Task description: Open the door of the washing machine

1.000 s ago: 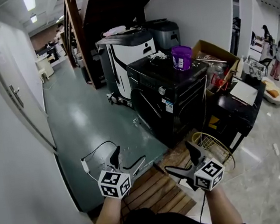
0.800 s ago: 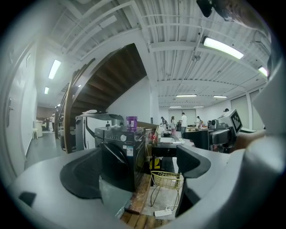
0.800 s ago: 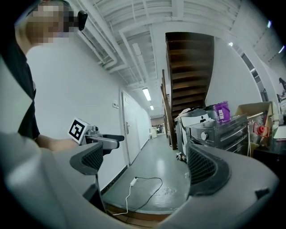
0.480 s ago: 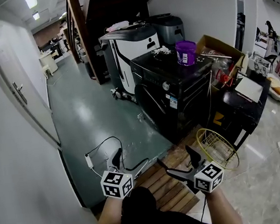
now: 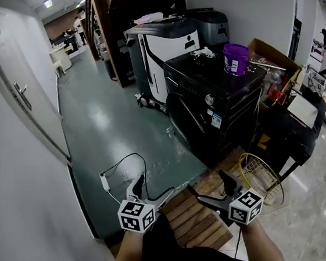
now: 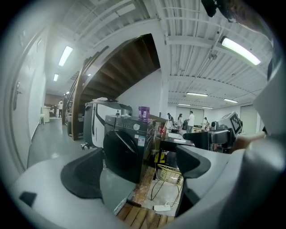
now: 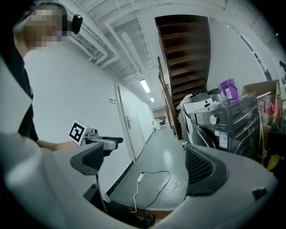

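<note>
The black front-loading washing machine (image 5: 219, 112) stands ahead to the right, its round dark door (image 5: 186, 117) closed. It also shows in the left gripper view (image 6: 127, 145) and at the right edge of the right gripper view (image 7: 228, 129). A purple cup (image 5: 236, 58) sits on top. Both grippers hang low near me, well short of the machine. My left gripper (image 5: 152, 189) (image 6: 138, 167) is open; its jaws have just been opening wider, with nothing between them. My right gripper (image 5: 212, 190) (image 7: 147, 165) is open and empty.
A wooden slat pallet (image 5: 190, 217) lies under the grippers. A yellow wire basket (image 5: 262, 177) stands beside the machine. A white cable with a plug strip (image 5: 118, 173) lies on the green floor. A white appliance (image 5: 165, 48), cardboard box (image 5: 272, 62), white door (image 5: 21, 96).
Both grippers have sunk slightly and drifted forward together. The view has shifted, so the washing machine now sits further right and a little larger.
</note>
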Demonstrator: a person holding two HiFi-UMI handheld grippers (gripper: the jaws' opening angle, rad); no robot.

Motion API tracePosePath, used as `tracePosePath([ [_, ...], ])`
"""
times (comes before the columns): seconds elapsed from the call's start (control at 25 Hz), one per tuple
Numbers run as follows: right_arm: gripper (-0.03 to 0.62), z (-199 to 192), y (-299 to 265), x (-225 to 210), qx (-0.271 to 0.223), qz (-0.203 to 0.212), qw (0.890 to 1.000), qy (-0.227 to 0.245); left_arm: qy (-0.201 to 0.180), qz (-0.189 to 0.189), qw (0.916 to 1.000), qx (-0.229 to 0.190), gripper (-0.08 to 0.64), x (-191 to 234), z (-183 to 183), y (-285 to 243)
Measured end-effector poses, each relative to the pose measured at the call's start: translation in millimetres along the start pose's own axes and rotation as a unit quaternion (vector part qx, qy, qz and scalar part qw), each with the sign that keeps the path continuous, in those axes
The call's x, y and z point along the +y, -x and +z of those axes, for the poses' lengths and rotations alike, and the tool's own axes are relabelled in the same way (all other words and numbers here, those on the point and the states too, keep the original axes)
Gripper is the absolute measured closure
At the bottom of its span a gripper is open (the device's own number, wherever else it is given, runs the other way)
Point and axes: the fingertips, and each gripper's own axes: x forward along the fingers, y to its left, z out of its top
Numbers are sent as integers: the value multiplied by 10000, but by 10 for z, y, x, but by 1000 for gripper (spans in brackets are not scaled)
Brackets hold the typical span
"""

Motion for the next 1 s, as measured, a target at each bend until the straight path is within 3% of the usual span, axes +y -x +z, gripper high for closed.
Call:
tracePosePath([
  [0.36, 20, 0, -1090, -277, 542, 77, 9985, -77, 323, 153, 9993, -61, 49, 1117, 72, -408],
  [0.48, 21, 272, -1585, -327, 509, 113, 9981, -334, 333, 96, 9994, 1, 49, 1537, 232, -515],
  [0.64, 21, 821, -2330, -299, 581, 40, 9981, -183, 253, -61, 9996, 78, 49, 2122, 679, -493],
  [0.76, 21, 1195, -2762, -235, 505, 33, 9987, -46, 196, 37, 9998, 13, 51, 2607, 1012, -408],
  [1.0, 21, 1282, -3217, -261, 601, 56, 9979, -235, 501, 212, 9984, 157, 51, 3106, 1026, -304],
])
